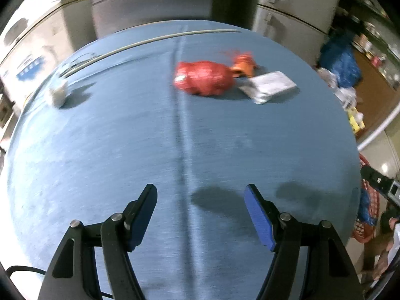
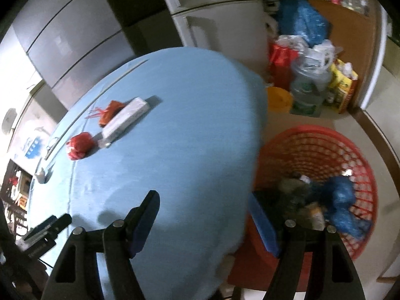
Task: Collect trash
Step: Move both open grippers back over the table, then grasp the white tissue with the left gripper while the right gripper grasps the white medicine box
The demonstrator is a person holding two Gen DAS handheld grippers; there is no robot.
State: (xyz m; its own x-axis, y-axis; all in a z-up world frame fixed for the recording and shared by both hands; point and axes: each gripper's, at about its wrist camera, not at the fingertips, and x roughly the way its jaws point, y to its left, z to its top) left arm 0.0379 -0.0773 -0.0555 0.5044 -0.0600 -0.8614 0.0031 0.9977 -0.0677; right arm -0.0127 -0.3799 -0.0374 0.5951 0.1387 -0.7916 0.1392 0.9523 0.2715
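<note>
On the round blue table lie a crumpled red wrapper, an orange wrapper behind it, and a silver foil packet to the right. A small white crumpled piece sits at the far left. My left gripper is open and empty above the near table. In the right wrist view the red wrapper, orange wrapper and silver packet lie far left. My right gripper is open and empty over the table edge, beside a red basket holding trash, including a blue bag.
Grey fridges stand behind the table. A pale cord runs along the table's far edge. Bags, a water jug and a yellow bucket crowd the floor at the back right. The left gripper shows at the lower left.
</note>
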